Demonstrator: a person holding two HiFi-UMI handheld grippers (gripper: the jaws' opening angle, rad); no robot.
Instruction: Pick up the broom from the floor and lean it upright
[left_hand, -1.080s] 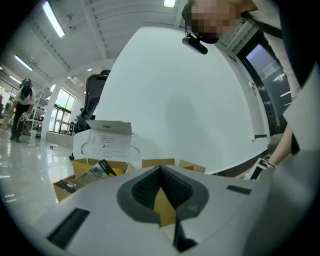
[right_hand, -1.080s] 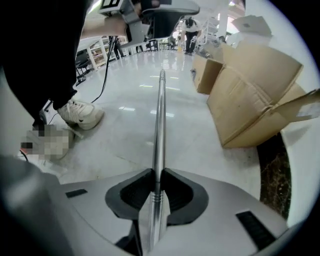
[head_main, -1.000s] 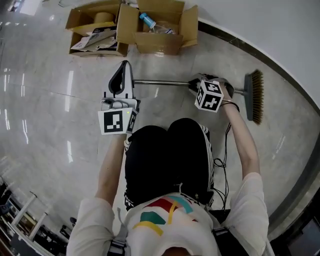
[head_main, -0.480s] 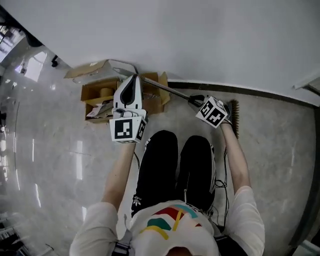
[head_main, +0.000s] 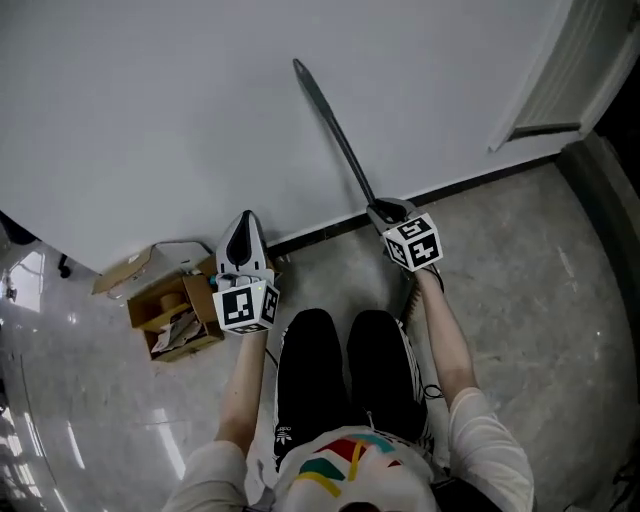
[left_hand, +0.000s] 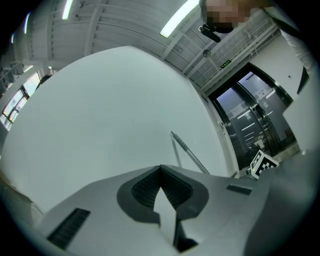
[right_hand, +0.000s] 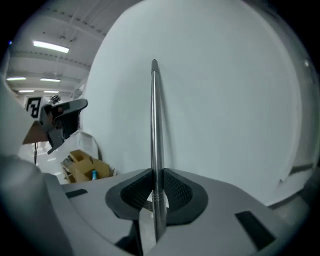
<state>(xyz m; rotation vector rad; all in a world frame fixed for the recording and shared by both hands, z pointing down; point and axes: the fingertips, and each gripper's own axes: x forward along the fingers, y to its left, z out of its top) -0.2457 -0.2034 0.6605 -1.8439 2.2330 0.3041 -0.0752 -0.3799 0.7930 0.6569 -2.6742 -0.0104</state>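
The broom's metal handle (head_main: 335, 130) stands steeply, slanting up and to the left in front of the white wall. My right gripper (head_main: 383, 211) is shut on its lower part. In the right gripper view the handle (right_hand: 155, 130) runs straight up from between the ribbed pads (right_hand: 175, 192), which clamp it. The brush head is hidden behind my right arm and gripper. My left gripper (head_main: 247, 218) hangs to the left of the broom, apart from it. Its jaws (left_hand: 160, 170) are shut with nothing in them and point at the wall; the handle (left_hand: 189, 156) shows beyond them.
Open cardboard boxes (head_main: 165, 312) with loose items sit on the floor by the wall at the left, also seen as boxes (right_hand: 85, 167) in the right gripper view. A dark baseboard (head_main: 320, 233) runs along the wall. A door frame (head_main: 545, 90) stands at the right. My legs (head_main: 350, 370) are below.
Both grippers have risen. The broom has swung from lying flat on the floor to a steep slant against the wall, still held by the right gripper. The left gripper let go of it.
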